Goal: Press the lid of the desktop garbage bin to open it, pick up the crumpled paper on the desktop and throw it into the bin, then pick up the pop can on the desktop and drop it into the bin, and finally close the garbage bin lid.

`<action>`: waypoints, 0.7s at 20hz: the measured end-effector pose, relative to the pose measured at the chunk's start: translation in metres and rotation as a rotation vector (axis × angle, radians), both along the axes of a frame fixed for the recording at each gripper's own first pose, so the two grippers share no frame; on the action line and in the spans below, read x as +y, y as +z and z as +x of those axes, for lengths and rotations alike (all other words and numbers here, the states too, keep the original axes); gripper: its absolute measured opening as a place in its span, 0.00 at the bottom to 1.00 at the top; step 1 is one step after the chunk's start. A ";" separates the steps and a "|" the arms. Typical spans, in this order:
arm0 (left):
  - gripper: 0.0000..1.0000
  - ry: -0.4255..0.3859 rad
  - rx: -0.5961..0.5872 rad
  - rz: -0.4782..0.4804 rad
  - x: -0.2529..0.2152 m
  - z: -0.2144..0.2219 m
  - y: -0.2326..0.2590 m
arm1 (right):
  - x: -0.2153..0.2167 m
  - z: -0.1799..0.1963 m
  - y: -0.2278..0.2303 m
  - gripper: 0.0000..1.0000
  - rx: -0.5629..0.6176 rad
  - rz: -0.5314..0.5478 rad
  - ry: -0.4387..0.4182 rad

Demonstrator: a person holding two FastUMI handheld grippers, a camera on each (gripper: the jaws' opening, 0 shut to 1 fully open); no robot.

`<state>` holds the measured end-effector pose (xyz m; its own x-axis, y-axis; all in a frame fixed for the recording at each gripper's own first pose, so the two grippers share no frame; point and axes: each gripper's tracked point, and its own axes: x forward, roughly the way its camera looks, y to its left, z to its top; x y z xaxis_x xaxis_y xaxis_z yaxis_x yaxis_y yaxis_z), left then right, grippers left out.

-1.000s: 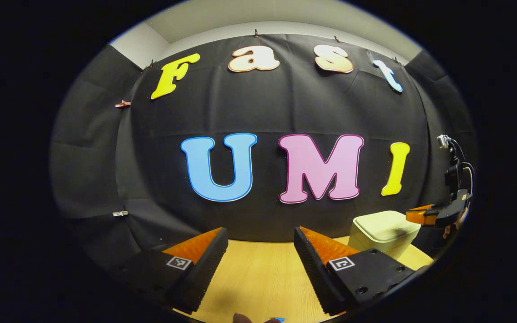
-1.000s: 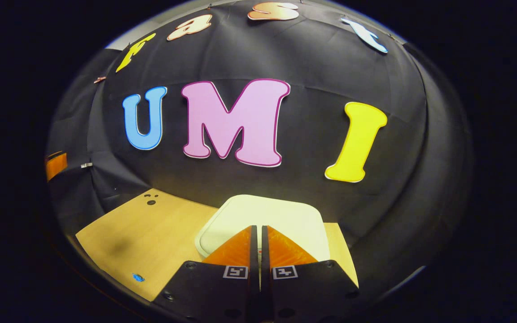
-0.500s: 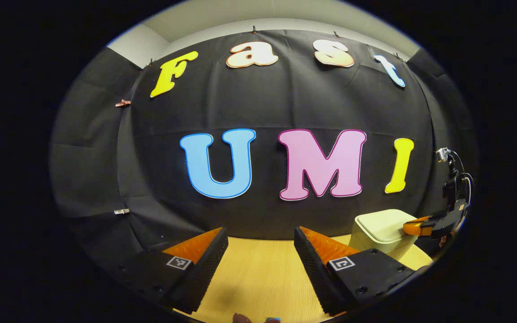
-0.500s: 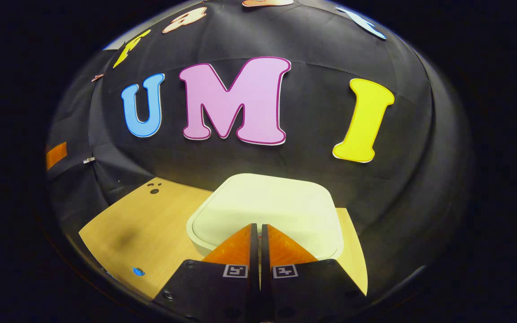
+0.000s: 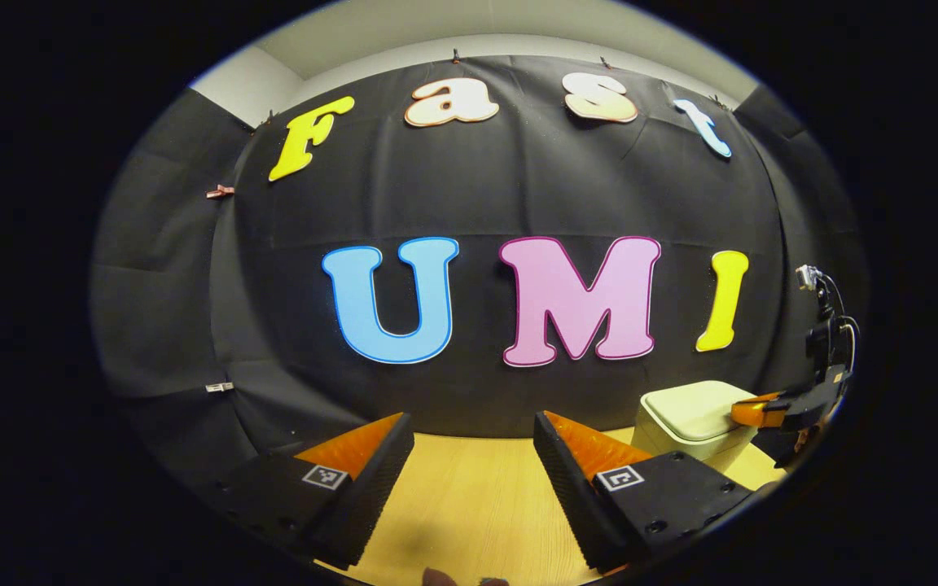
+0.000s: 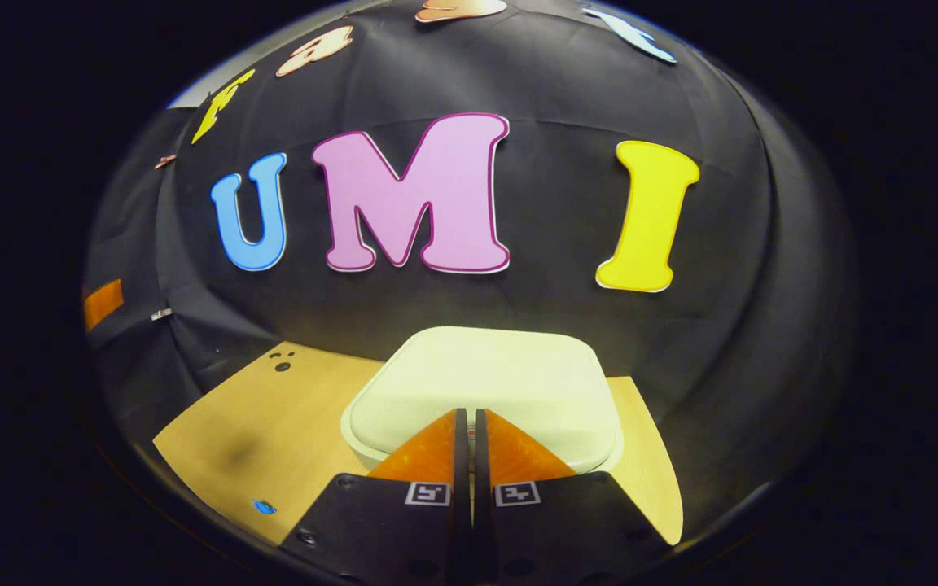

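Cream-coloured plastic, the squat desktop garbage bin [image 6: 481, 382] with rounded corners stands on the pale wood-grain desk [image 6: 273, 423] near the black cloth wall [image 6: 453, 309], and its flat lid [image 6: 485, 374] lies shut and level. In the right gripper view, the right gripper [image 6: 469, 417] has its two fingers brought together with barely a slit between them, holding nothing, and their joined tips sit over the near edge of the lid, at or just above its surface; whether they truly touch cannot be told. Closing the fingers makes one blunt point, which suits pressing a push-to-open lid better than a spread pair would, so the step in hand is judged to be the opening press. The bin's broader side faces this gripper and its long axis runs across the view, so the press lands about midway along the front edge.

In the left gripper view, the left gripper [image 5: 473, 427] hangs low over a bare part of the desk with its fingers spread wide and empty, well apart from the bin, which stands off toward its right with the right gripper reaching in at the lid from the far side. Waiting open like this probably readies it for picking up the crumpled paper and the pop can once the lid has sprung. A small blue speck [image 6: 264, 507] lies on the desk near the front edge; what it is cannot be told.
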<state>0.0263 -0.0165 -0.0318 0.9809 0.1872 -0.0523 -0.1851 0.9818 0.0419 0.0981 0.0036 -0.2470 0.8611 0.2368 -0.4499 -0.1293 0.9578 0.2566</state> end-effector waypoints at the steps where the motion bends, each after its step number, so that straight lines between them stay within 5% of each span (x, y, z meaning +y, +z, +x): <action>1: 0.95 -0.001 0.000 -0.001 0.000 -0.001 0.000 | -0.001 0.002 0.006 0.05 -0.024 -0.008 -0.003; 6: 0.95 0.003 0.008 -0.015 0.005 -0.010 -0.003 | -0.021 0.004 0.057 0.05 -0.189 -0.079 -0.046; 14: 0.95 -0.031 -0.004 -0.025 0.012 -0.017 -0.007 | -0.018 -0.011 0.083 0.05 -0.244 -0.099 -0.041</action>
<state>0.0096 -0.0046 -0.0390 0.9865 0.1552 -0.0524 -0.1546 0.9878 0.0163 0.0870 -0.0144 -0.1639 0.9550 0.1646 -0.2466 -0.1365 0.9824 0.1271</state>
